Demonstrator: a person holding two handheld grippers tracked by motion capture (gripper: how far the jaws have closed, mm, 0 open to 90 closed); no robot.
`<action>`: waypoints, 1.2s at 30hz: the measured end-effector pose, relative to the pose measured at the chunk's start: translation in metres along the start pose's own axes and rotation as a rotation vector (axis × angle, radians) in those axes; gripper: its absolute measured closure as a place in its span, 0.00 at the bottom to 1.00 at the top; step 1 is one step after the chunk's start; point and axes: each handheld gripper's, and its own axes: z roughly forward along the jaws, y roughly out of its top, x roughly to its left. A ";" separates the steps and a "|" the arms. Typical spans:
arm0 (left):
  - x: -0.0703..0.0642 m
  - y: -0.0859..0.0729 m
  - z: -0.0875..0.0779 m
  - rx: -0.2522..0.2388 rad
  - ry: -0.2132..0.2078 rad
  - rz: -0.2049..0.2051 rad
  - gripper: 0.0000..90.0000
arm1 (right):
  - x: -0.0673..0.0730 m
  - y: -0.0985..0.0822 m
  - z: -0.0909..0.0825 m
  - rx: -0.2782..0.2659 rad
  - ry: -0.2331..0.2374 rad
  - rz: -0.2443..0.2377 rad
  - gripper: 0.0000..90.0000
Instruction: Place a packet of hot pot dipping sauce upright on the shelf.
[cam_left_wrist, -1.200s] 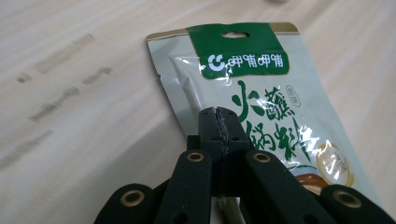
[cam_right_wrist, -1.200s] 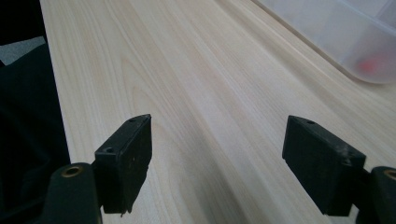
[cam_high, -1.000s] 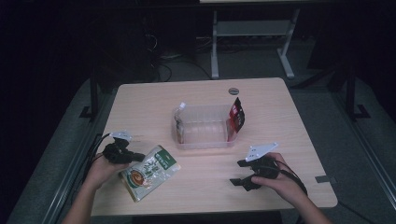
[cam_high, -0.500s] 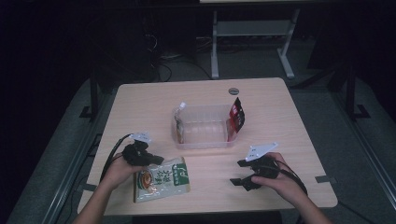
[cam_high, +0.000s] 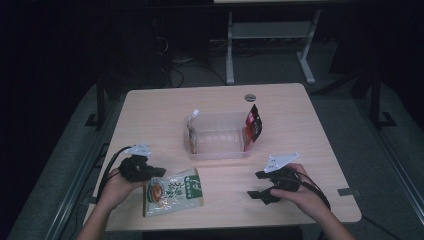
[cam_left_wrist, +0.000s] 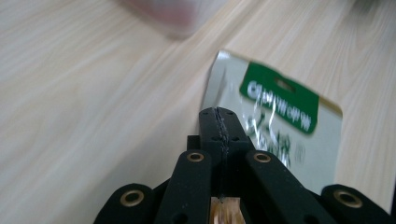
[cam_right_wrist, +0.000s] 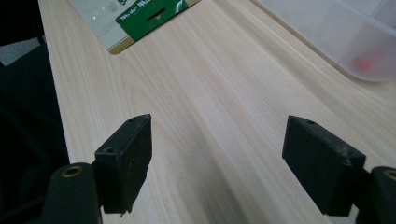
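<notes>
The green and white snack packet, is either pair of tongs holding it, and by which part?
The left tongs are shut at the snack packet's left edge, seemingly pinching it, though the contact itself is hidden. The right tongs stand open over the table, holding nothing.

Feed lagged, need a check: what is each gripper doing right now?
Left gripper: jaws closed flat together beside the green-and-white snack packet; a hold on it cannot be told.
Right gripper: open, nothing between its jaws, over bare table.
</notes>
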 end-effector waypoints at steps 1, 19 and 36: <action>-0.001 -0.006 -0.005 -0.004 0.011 -0.004 1.00 | 0.000 0.000 0.000 0.000 -0.001 0.000 0.26; -0.020 -0.029 0.017 0.072 -0.012 -0.035 1.00 | -0.001 0.000 0.000 0.003 -0.007 0.003 0.26; -0.057 0.011 0.072 0.037 -0.067 0.001 1.00 | -0.003 0.000 0.001 0.006 -0.006 0.017 0.26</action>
